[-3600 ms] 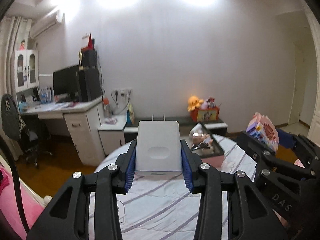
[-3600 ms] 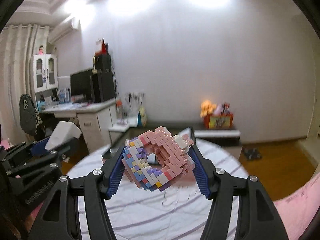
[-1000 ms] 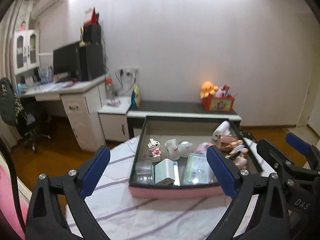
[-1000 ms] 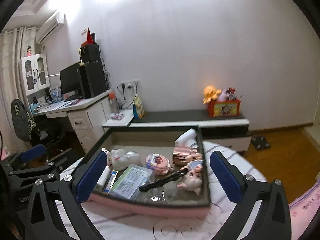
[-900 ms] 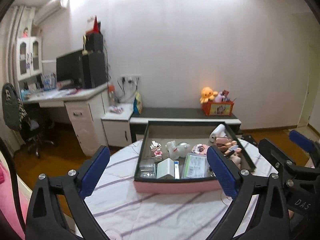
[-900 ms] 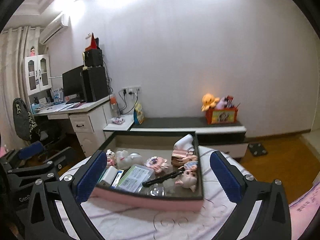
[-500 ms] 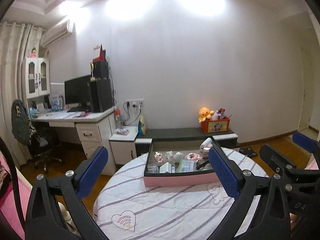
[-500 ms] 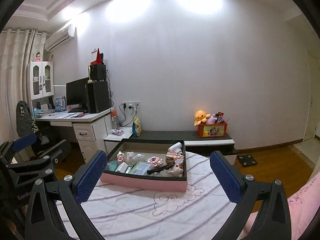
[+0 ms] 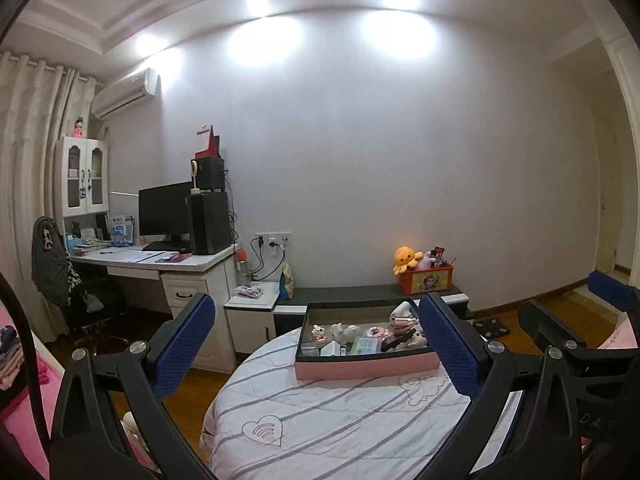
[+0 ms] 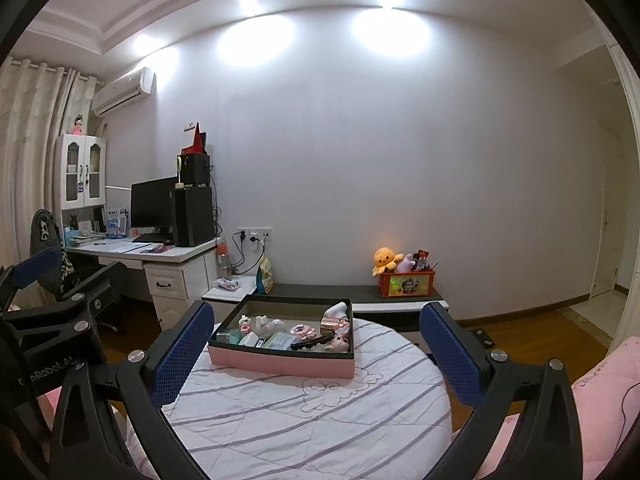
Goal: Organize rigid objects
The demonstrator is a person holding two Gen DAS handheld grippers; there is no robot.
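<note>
My left gripper [image 9: 316, 344] and right gripper [image 10: 316, 354] both hang with fingers wide apart, holding nothing, well back from the pink box [image 10: 280, 362] of toys and small things on the round striped table [image 10: 304, 420]

left gripper [image 9: 316, 342] raised and level, blue-padded fingers [image 9: 182, 344] spread wide, nothing between them; right gripper [image 10: 316, 348] alongside, likewise spread wide and empty, both pointing forward
</note>
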